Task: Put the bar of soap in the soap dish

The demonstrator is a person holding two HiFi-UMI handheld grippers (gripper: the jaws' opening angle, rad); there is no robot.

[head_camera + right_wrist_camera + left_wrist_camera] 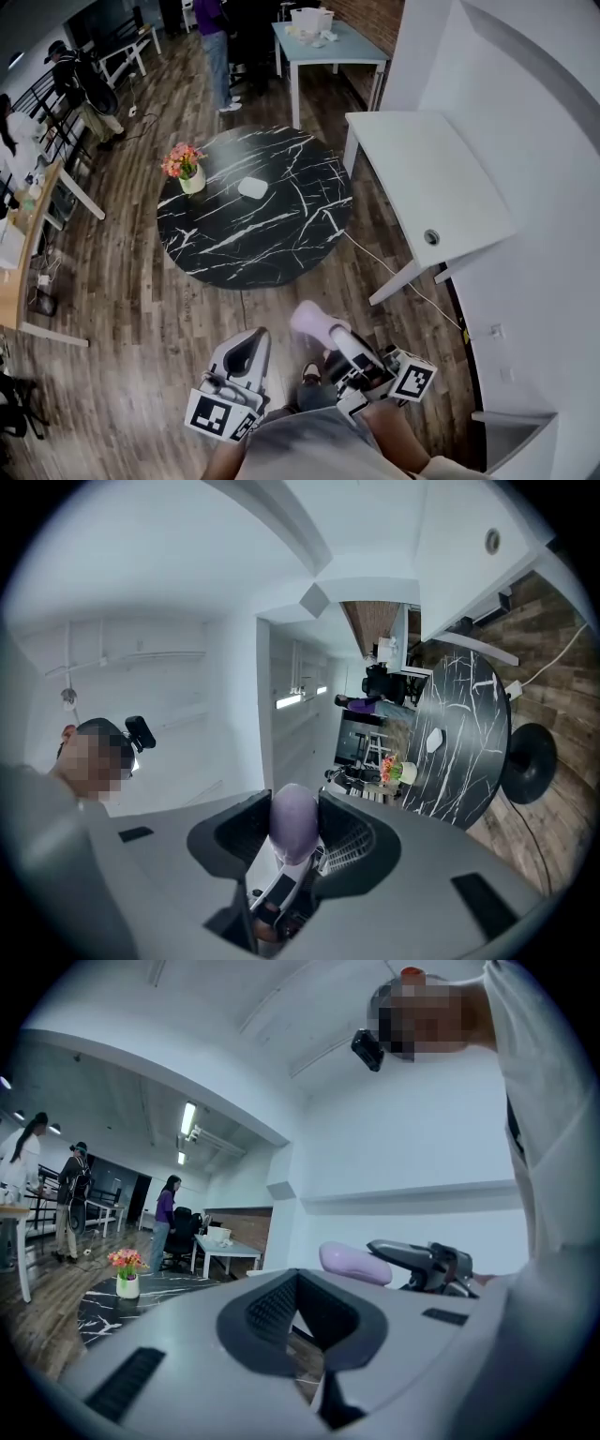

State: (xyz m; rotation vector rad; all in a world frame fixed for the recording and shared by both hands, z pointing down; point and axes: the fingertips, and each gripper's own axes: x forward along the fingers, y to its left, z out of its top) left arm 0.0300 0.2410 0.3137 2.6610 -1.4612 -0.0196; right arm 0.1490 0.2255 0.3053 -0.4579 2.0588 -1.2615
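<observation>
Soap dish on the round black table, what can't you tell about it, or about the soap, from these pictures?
- Soap dish: too small and far off in the head view and the right gripper view to tell whether it is empty.
- Bar of soap: the jaws of the right gripper cover both its sides in that gripper's view.

Round black marble table (272,244) on wood floor (122,309); flower vase (190,176) near its left edge. White desk (427,187) just to its right, cable (394,270) trailing on the floor between them. Pale blue table (333,45) beyond, white container (311,19) on top. Person (217,42) standing beside it; another person (82,86) far left
</observation>
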